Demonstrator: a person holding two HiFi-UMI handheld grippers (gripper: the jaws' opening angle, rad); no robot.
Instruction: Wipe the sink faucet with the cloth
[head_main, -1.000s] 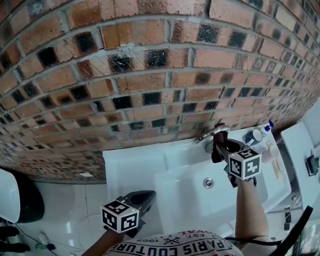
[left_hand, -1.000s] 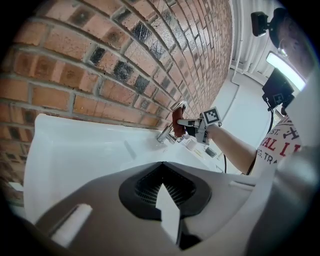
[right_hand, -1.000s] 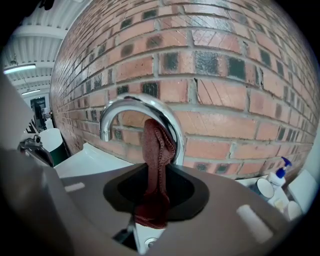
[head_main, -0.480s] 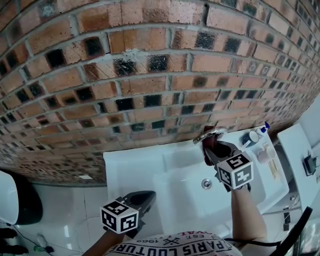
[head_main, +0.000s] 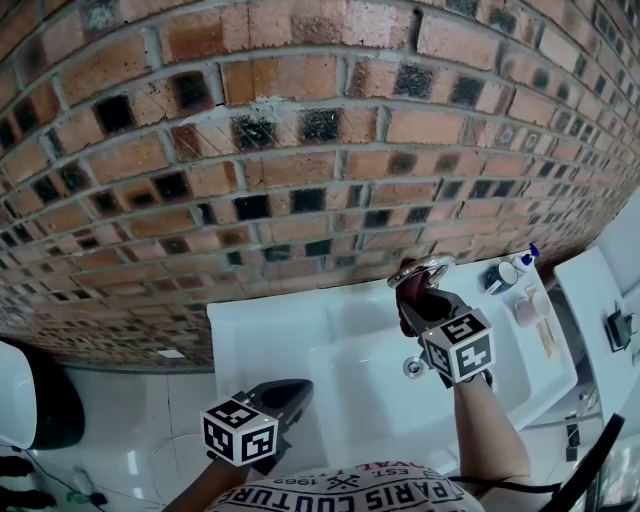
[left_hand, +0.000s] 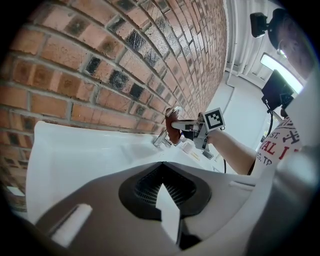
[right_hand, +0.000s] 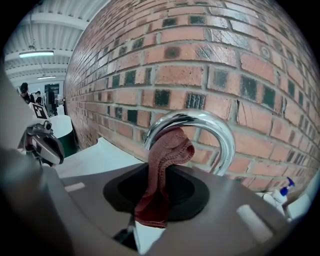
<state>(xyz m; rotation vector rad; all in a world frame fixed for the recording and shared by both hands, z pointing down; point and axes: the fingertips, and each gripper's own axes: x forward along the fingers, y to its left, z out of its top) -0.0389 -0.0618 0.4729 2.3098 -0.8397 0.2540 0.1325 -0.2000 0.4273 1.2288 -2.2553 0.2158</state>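
Note:
A chrome arched faucet (head_main: 424, 269) rises at the back of the white sink (head_main: 270, 330), against the brick wall. My right gripper (head_main: 420, 308) is shut on a dark red cloth (head_main: 408, 292) and presses it against the faucet's spout. In the right gripper view the cloth (right_hand: 167, 155) runs up from the right gripper (right_hand: 158, 199) onto the underside of the faucet (right_hand: 222, 135) arch. My left gripper (head_main: 284, 397) hangs low in front of the sink's left side, shut with nothing in it, far from the faucet (left_hand: 161, 140). The left gripper (left_hand: 165, 196) view shows the cloth (left_hand: 172, 131) at a distance.
The drain (head_main: 411, 367) lies in the basin just left of my right forearm. Small bottles (head_main: 501, 274) and a blue-topped spray bottle (head_main: 530, 257) stand on the rim right of the faucet. A white counter (head_main: 598, 295) lies at the far right, a dark round object (head_main: 30, 400) at the far left.
My right gripper has shifted left and a little nearer to me with the cloth, sliding it along the faucet. The left gripper has stayed put.

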